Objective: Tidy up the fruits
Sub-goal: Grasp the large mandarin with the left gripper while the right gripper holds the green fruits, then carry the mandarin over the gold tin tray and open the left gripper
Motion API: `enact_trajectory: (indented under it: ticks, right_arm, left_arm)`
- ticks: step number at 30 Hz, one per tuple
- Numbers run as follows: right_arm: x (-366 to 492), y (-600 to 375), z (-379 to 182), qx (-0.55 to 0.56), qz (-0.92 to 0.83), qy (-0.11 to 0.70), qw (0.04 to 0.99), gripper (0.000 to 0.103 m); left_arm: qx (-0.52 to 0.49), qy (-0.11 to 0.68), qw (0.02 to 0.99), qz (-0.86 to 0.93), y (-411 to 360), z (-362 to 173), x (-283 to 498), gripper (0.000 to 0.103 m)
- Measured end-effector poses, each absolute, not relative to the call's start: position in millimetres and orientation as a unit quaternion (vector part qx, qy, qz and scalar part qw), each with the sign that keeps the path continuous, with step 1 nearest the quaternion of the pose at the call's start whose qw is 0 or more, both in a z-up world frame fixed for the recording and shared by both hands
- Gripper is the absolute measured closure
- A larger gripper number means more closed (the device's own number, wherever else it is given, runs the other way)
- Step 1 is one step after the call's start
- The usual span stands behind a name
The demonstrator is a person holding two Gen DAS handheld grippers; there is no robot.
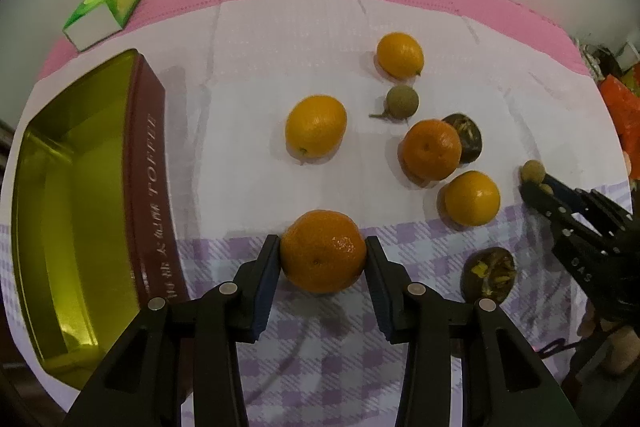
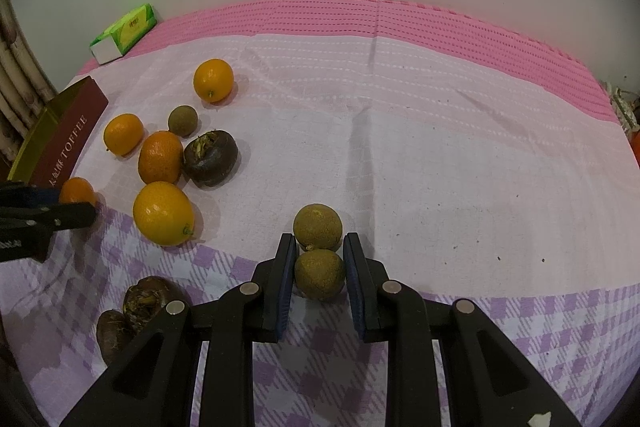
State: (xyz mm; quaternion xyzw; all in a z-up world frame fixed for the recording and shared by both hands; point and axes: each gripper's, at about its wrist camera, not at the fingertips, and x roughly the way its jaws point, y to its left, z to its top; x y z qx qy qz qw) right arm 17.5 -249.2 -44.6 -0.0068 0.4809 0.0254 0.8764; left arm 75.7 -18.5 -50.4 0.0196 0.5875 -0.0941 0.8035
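My left gripper (image 1: 322, 241) is shut on an orange mandarin (image 1: 323, 255) that rests on the checked cloth, one pad against each side. An open gold tin with maroon sides (image 1: 148, 167) stands just to its left. In the right wrist view my right gripper (image 2: 320, 247) is shut on a brown-green longan (image 2: 320, 273); a second longan (image 2: 318, 227) touches it just beyond the fingertips. The left wrist view shows the right gripper (image 1: 530, 183) at the far right with those longans at its tips. The left gripper (image 2: 90, 213) and its mandarin (image 2: 76, 191) appear at the left edge of the right wrist view.
Loose on the cloth beyond lie three yellow citrus fruits (image 1: 316, 126), another mandarin (image 1: 431, 149), a lone longan (image 1: 402, 101) and dark brown fruits (image 1: 488, 273). A green carton (image 1: 108, 3) sits at the back left on the pink mat, against a pale wall.
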Motion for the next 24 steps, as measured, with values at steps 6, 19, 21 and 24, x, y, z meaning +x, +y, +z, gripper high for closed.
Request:
enact_trajectory:
  ticks: [6, 19, 21, 24]
  right_arm:
    - [18.5, -246.7, -44.8, -0.013, 0.022, 0.482, 0.876, 0.080]
    - [19.4, -242.3, -44.3, -0.022, 0.012, 0.485, 0.874, 0.080]
    - [19.9, -241.8, -44.1, -0.021, 0.010, 0.486, 0.874, 0.080]
    - [21.0, -240.9, -44.0, -0.022, 0.008, 0.487, 0.873, 0.080]
  left_arm:
    - [0.010, 0.568, 0.818, -0.090, -2.9, -25.6, 71.2, 0.060]
    - [0.000, 0.546, 0.838, -0.011, 89.5, -3.2, 71.5, 0.060]
    - [-0.001, 0.549, 0.836, 0.001, 102.5, -8.1, 69.8, 0.060]
    - [-0.001, 0.558, 0.829, 0.020, 122.1, -18.0, 65.0, 0.060]
